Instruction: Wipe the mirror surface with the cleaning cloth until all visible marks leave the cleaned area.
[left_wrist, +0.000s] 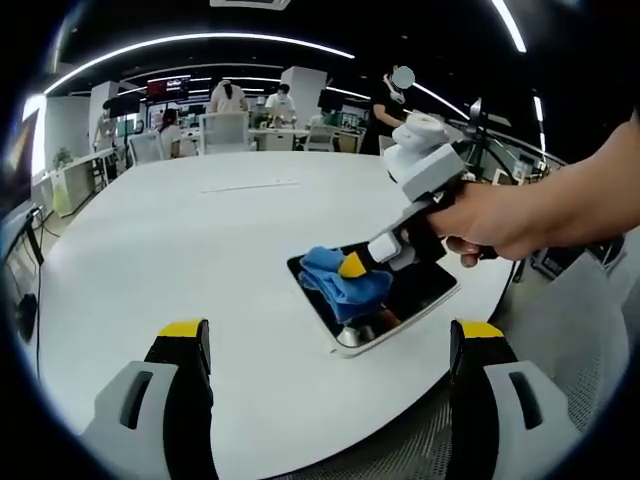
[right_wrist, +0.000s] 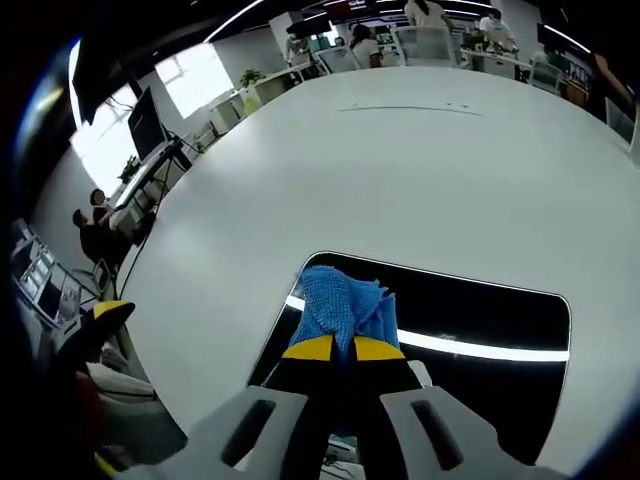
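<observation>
Pressing blue cleaning cloth (right_wrist: 342, 308) onto the mirror (right_wrist: 500, 330), right gripper (right_wrist: 345, 349) clamped on it.

Right jaws narrow, yellow tips pinching the bunched cloth; cloth sits at one end of the dark rectangular mirror, which lies flat on the white table (right_wrist: 400, 170) near its edge; a bright light streak reflects across the glass; left gripper (left_wrist: 330, 335) hangs back above the table, jaws wide apart, holding nothing; from the left gripper view, a hand (left_wrist: 500, 220) grips the right gripper over the mirror.
</observation>
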